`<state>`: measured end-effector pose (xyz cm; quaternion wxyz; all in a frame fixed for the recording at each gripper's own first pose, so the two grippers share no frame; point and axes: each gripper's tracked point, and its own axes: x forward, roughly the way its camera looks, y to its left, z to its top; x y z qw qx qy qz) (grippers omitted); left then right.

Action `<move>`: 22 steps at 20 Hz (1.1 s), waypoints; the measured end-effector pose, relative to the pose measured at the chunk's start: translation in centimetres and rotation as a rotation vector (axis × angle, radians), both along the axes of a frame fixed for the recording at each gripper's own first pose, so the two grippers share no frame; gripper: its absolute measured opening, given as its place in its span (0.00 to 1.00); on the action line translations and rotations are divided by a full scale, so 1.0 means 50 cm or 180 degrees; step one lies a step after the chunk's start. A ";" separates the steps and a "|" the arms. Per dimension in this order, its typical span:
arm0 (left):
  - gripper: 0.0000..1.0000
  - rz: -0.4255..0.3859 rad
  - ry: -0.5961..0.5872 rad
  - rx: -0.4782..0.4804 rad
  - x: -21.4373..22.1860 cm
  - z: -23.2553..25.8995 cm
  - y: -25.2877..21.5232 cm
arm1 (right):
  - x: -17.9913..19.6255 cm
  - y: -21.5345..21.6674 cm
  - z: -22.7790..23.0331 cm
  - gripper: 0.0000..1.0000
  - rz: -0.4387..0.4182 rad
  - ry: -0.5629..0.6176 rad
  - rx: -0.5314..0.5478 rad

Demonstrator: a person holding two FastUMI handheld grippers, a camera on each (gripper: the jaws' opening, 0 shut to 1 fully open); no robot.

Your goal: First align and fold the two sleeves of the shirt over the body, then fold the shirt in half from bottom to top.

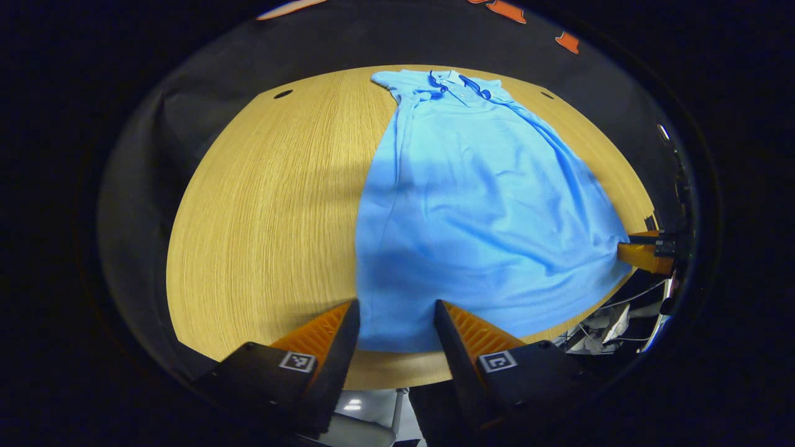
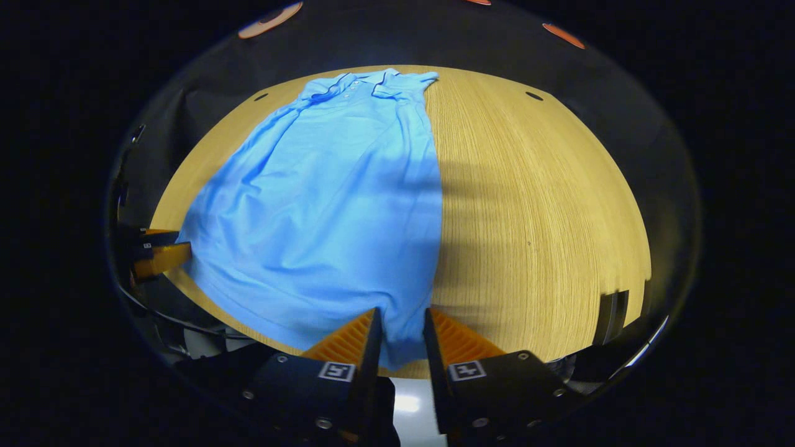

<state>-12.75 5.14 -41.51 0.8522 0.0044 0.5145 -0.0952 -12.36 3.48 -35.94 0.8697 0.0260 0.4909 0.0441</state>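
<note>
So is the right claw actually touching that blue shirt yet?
Cannot tell. In the right gripper view the shirt hem lies between the right claw fingers, but a thin gap or contact isn't plain.

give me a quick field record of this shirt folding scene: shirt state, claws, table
shirt: light blue polo shirt, flat, collar at far end, sleeves folded in, hem at near table edge
left claw: open, fingers either side of one hem corner
right claw: narrow gap, hem cloth between fingers, grip unclear
table: round wooden table
stage: bottom-to-top fold not yet done
</note>
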 end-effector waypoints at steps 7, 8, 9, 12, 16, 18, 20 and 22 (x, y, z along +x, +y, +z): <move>0.07 0.0096 -0.0190 -0.0003 0.000 0.023 -0.048 | 0.018 0.022 0.030 0.01 -0.0371 -0.0076 0.0818; 0.07 0.0085 -0.0242 0.0018 0.003 0.038 -0.047 | 0.025 0.026 0.045 0.01 -0.0344 -0.0167 0.0857; 0.07 0.0093 -0.0291 0.0018 0.009 0.052 -0.047 | 0.034 0.029 0.063 0.01 -0.0321 -0.0236 0.0886; 0.07 0.0100 -0.0494 -0.0057 0.044 0.116 -0.054 | 0.067 0.048 0.128 0.01 -0.0262 -0.0450 0.1067; 0.07 0.0115 -0.0839 -0.0107 0.116 0.208 -0.041 | 0.118 0.057 0.203 0.01 -0.0249 -0.0665 0.1206; 0.07 0.0148 -0.0943 -0.0113 0.154 0.233 -0.037 | 0.149 0.047 0.240 0.01 -0.0298 -0.0793 0.1262; 0.07 0.0173 -0.1022 -0.0164 0.192 0.258 -0.038 | 0.181 0.042 0.272 0.01 -0.0343 -0.0896 0.1339; 0.07 0.0182 -0.1099 -0.0201 0.225 0.284 -0.040 | 0.210 0.033 0.293 0.01 -0.0363 -0.0949 0.1324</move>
